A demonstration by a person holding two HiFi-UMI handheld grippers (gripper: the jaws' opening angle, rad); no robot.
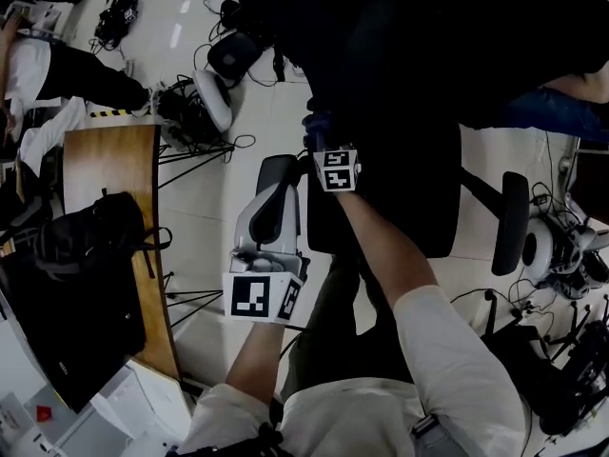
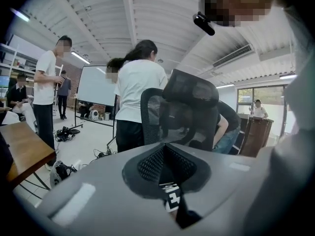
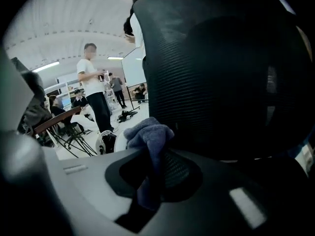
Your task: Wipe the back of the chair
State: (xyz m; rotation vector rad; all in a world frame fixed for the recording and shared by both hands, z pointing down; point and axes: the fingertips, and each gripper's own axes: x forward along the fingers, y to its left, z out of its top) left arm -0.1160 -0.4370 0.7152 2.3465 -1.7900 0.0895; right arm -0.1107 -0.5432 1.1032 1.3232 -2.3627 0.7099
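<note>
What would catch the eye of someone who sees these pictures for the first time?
The big black mesh chair back fills most of the right gripper view, very close to the camera. In front of it, the right hand-held gripper is shut on a bunched blue cloth. Farther off, the left gripper view shows people standing near a whiteboard.
</note>
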